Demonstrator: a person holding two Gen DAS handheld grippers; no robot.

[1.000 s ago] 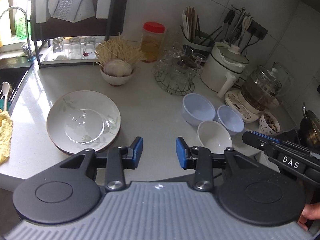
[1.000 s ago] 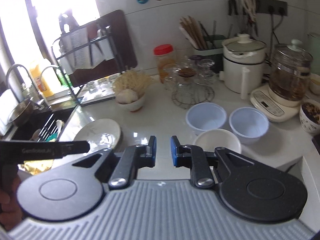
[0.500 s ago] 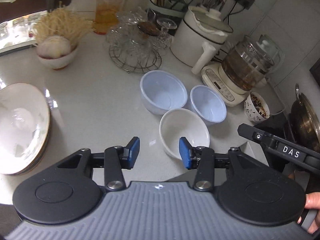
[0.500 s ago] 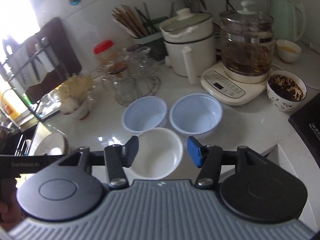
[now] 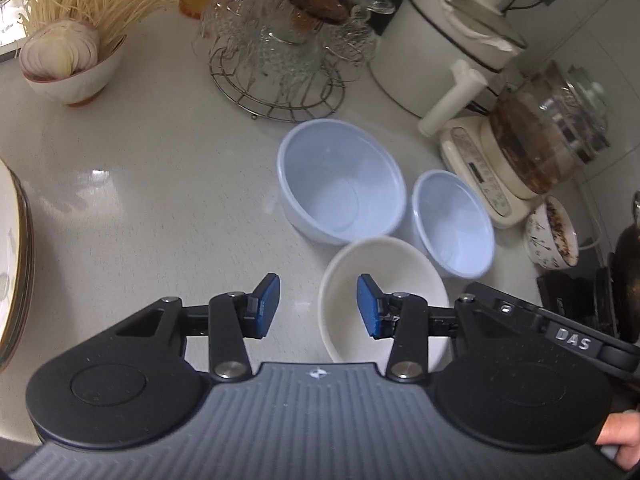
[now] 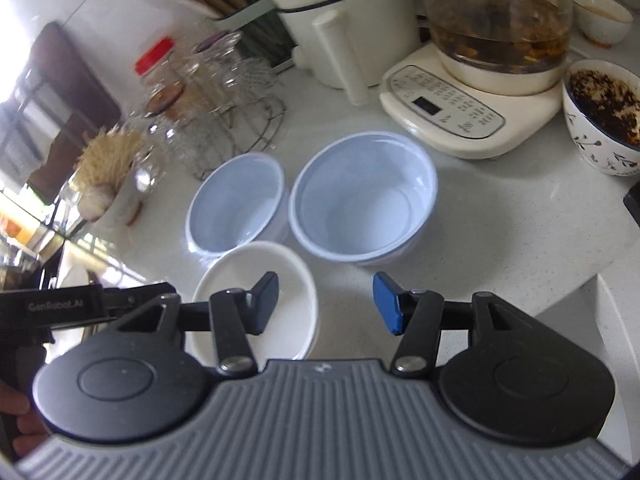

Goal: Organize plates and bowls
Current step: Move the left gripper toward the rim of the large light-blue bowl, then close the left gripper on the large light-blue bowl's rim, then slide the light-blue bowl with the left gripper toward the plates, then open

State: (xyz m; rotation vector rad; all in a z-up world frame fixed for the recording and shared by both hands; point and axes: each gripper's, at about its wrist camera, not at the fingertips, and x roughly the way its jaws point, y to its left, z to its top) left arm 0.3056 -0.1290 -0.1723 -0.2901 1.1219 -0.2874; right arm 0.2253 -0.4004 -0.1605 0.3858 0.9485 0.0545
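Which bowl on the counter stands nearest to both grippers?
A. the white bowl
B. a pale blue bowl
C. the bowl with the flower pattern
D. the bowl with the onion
A: the white bowl lies just beyond the open left gripper and right gripper, with both pale blue bowls behind it.

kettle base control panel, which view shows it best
The right wrist view. There the control panel faces the camera, with its dark display and rows of buttons all visible under the glass kettle. The left wrist view shows the same panel only edge-on and small at the right, its markings too foreshortened to make out.
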